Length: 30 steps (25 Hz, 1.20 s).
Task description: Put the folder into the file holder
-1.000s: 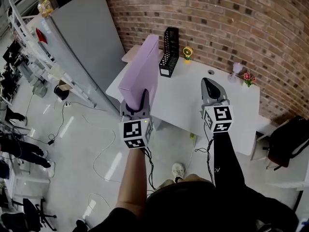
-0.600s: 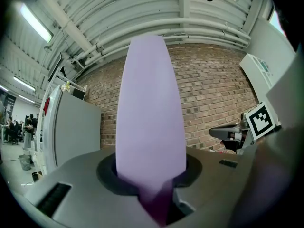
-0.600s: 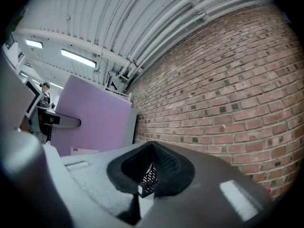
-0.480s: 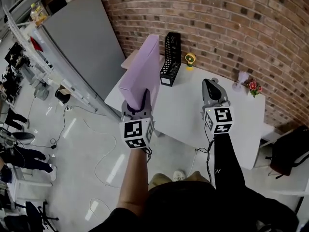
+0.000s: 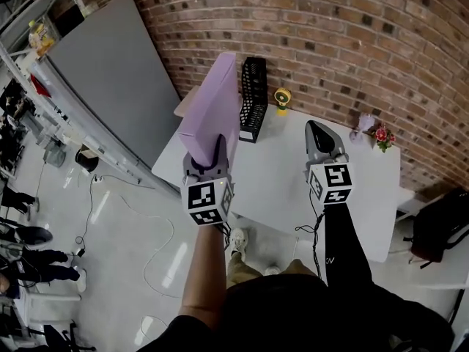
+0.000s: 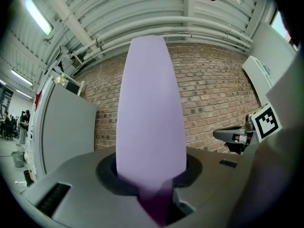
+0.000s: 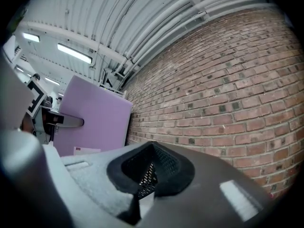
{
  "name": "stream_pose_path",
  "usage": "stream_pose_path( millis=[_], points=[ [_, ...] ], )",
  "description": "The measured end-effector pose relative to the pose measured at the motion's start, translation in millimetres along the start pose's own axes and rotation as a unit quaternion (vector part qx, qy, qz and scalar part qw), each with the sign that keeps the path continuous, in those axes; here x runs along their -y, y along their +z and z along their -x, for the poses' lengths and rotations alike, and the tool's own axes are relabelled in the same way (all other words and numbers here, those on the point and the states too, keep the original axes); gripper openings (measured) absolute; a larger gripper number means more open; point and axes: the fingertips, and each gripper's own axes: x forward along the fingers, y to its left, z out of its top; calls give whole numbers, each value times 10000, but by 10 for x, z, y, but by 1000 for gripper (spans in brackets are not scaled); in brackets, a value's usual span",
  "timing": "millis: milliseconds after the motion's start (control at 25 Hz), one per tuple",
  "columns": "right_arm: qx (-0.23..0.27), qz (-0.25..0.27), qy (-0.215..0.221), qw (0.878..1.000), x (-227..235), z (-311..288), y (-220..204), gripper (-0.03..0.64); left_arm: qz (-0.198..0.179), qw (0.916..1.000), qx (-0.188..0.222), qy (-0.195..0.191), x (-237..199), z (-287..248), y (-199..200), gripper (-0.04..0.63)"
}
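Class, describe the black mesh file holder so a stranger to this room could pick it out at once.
Find the red brick wall, then the white table before it. At the table's far left end stands the black mesh file holder. It alone is black and perforated, between a small yellow ornament and the lilac folder.

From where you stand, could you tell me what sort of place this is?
Probably an office or lab workspace in an industrial-style building: a white desk with a black file holder stands against a bare brick wall, beside a grey partition.
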Motion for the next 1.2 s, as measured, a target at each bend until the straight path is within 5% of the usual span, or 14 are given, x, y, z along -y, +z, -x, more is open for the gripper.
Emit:
stream_pose_path(
  millis=[560,1200],
  points=[
    [-273,91,-883,9957,147,-1057,-263,0,258,9969,-129,-726,-611,-1433,-248,133],
    [-440,228,-1670,9847,231,-1744,-427,-1,511,9840,-70,-1705,-782,-2577,-391,135]
  ],
)
